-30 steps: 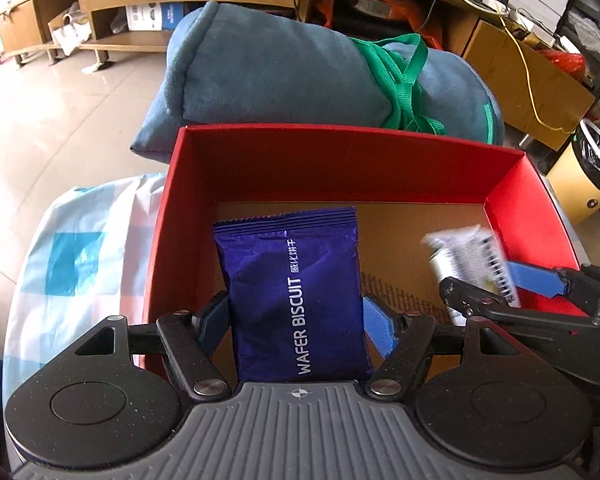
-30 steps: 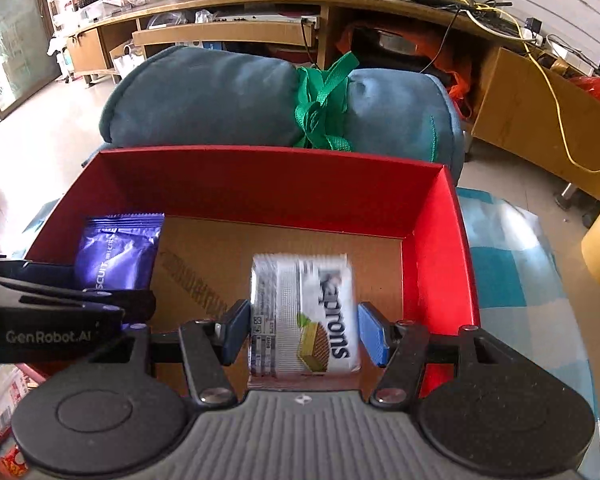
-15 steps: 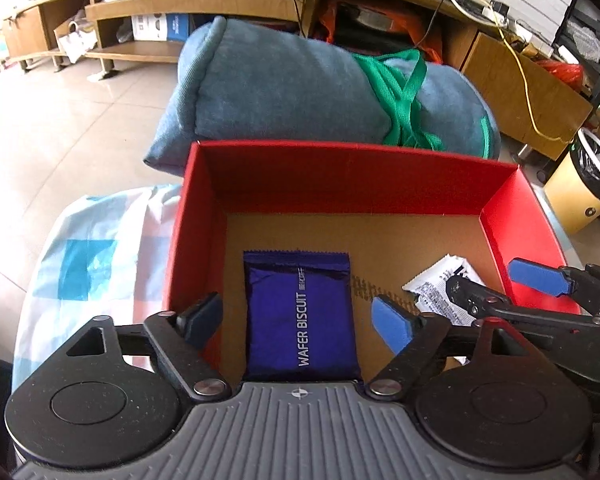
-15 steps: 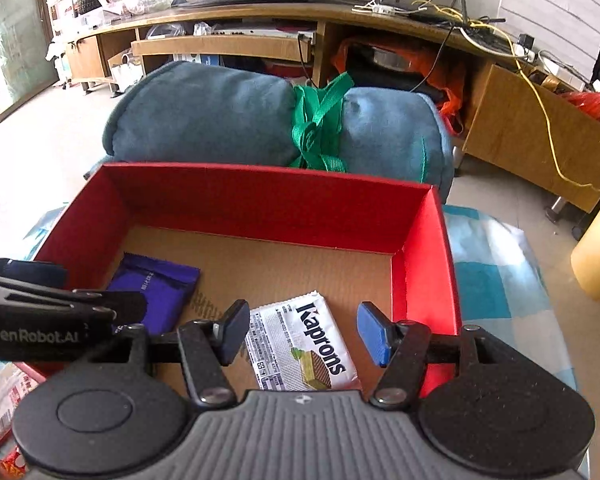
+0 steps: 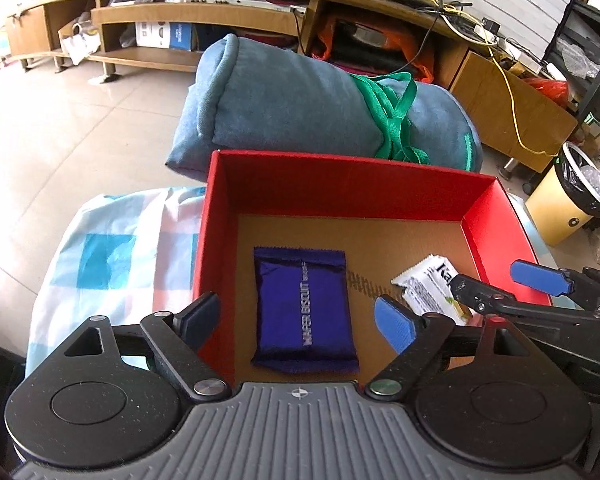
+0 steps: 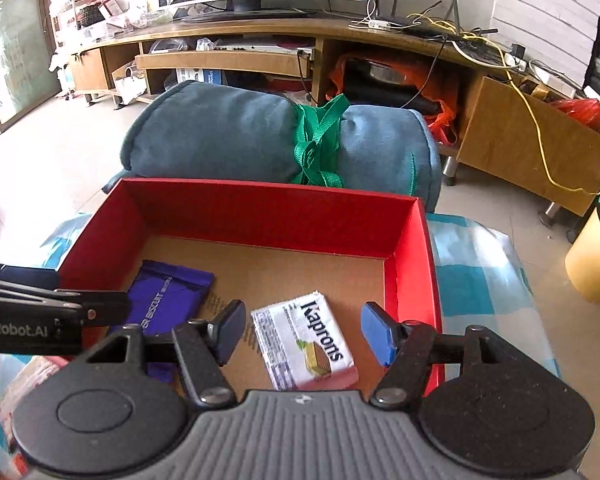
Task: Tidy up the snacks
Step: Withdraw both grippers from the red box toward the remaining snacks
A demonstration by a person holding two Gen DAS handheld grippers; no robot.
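Both my left tongs and right tongs, jaws just opened, stand spread and empty above the purple wafer pack and white Kaprons pack lying flat in the red box; lift straight clear, snagging neither wrapper.

Your left gripper points steeply downward with its jaws spread wide, and they have just been opening; both blue pads stand free in the air, pressing on nothing. Your right gripper tilts down at a similar slant just beside it, its jaws partly apart and likewise just opening, with neither pad in contact with anything. From the left wrist view your right gripper's fingers reach in from the right edge, while from the right wrist view your left gripper's arm crosses in at the left edge, so the two tools sit side by side, close but not touching.
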